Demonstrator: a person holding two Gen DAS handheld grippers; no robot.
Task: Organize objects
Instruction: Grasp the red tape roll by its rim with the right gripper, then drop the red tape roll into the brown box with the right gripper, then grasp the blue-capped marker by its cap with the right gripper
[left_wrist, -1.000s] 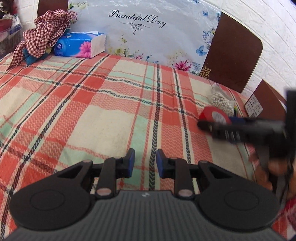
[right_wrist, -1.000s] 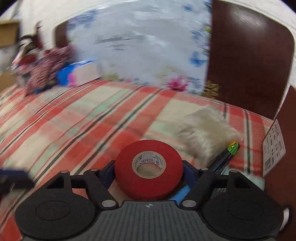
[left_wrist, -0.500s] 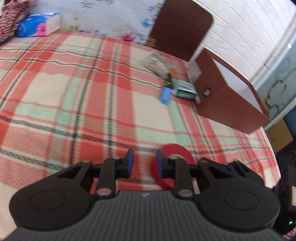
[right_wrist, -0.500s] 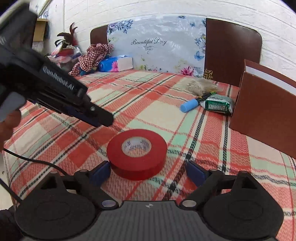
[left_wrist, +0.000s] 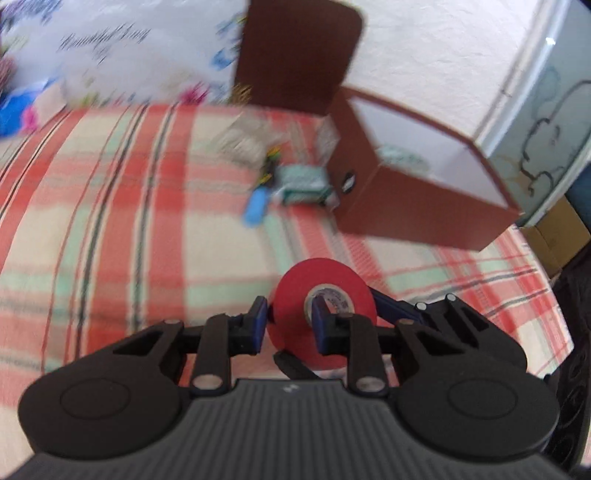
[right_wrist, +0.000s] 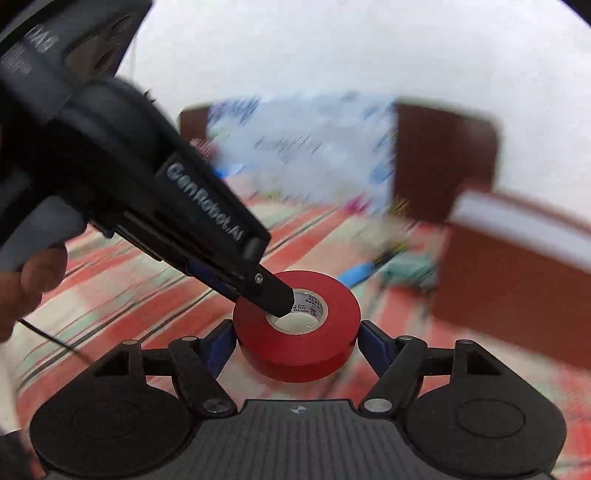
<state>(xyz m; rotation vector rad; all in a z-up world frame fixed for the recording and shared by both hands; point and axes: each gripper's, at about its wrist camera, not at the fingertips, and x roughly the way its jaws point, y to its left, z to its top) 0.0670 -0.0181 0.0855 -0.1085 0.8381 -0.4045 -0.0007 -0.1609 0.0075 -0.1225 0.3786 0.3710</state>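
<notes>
1. Right now the red tape roll (right_wrist: 297, 325) sits between the right gripper (right_wrist: 295, 341) pads, both touching its outer wall, so that gripper looks clenched on the roll, held just above the plaid tablecloth (left_wrist: 110, 221).
2. The left gripper (left_wrist: 288, 319) has one finger poked into the roll's core and the other outside the rim; jaws straddle the wall with a gap on the outer side, so not yet clamped.
3. Handling guess: roll is light, stiff, with a smooth vinyl side that may slip. Best hold is across the outer wall or pinching wall through the core.
4. Around it: brown open box (left_wrist: 424, 192) beyond the roll to the right, likely the drop spot. Blue marker (left_wrist: 255, 208) and green packet (left_wrist: 304, 181) lie beyond the roll, just beside the box's near corner.
5. In the way: mostly the two grippers crowding each other on the roll; box wall needs clearing on entry.
</notes>
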